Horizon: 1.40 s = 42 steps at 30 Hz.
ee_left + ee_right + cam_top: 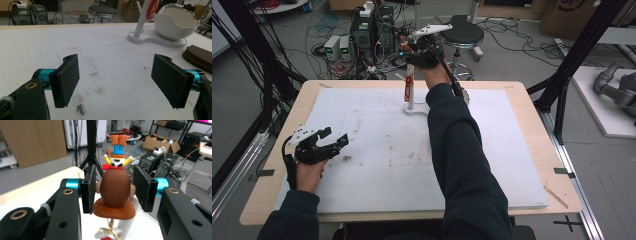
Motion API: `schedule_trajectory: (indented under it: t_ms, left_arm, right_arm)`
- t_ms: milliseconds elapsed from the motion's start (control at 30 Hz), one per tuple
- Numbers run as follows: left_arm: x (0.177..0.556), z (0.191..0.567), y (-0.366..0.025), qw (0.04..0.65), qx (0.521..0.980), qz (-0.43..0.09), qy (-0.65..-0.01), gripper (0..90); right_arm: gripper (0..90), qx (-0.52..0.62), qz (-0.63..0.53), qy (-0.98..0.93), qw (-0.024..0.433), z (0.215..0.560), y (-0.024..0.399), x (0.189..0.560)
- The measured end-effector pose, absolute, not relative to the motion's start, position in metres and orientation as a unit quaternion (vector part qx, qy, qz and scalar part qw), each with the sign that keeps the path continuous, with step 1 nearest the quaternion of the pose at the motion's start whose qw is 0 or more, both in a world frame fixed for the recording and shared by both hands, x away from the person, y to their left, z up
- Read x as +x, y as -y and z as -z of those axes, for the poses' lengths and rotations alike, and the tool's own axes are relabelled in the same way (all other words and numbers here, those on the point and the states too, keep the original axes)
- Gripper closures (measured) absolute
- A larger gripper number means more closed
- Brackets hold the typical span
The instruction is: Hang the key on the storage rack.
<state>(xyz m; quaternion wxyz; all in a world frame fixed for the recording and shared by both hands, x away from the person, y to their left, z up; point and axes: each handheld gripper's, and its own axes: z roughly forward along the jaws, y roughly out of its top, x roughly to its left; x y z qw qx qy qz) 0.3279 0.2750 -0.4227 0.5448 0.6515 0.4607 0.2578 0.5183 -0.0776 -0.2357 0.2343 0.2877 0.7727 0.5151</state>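
A small cowboy figure [115,187] with a brown hat and orange boots sits upside down between the pads of my right gripper [115,191], which is shut on its head. A gold chain [110,226] hangs below it, over a white post stand [126,230]. In the high view my right gripper [413,62] is held above that stand [411,102] at the far edge of the table. A red and white tag [408,87] hangs by the post. My left gripper [337,136] rests low at the table's left side, open with nothing between its jaws [115,82].
A white egg-shaped bowl [175,25] stands on the stand's base [160,41], and a brown zipped pouch [198,57] lies beside it. The white mat [377,150] has dirt specks. Computers, cables and a stool [464,35] stand beyond the far edge.
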Motion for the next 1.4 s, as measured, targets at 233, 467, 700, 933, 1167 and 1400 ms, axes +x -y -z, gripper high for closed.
schedule_trajectory:
  t_ms: [233, 467, 700, 933, 1167, 1400]
  left_arm:
    - [0.328, 0.423, -0.275, 0.544, 0.652, -0.258, -0.461, 22.6]
    - [0.327, 0.423, -0.274, 0.544, 0.652, -0.259, -0.461, 22.6]
    - [0.325, 0.422, -0.275, 0.548, 0.65, -0.259, -0.458, 22.6]
    - [0.323, 0.42, -0.274, 0.557, 0.643, -0.268, -0.452, 18.4]
    - [0.32, 0.417, -0.267, 0.567, 0.647, -0.268, -0.434, 18.0]
    - [0.321, 0.419, -0.265, 0.565, 0.649, -0.262, -0.436, 18.2]
  right_arm:
    - [51.8, 0.299, -0.535, -0.755, 0.234, 0.246, 0.104, 0.514]
    - [44.2, 0.298, -0.544, -0.744, 0.248, 0.244, 0.129, 0.5]
    - [30.7, 0.303, -0.492, -0.772, 0.264, 0.257, 0.165, 0.474]
    - [20.9, 0.329, -0.441, -0.798, 0.246, 0.296, 0.21, 0.441]
    - [20.6, 0.346, -0.43, -0.801, 0.23, 0.334, 0.25, 0.404]
    - [20.6, 0.368, -0.429, -0.797, 0.212, 0.369, 0.271, 0.377]
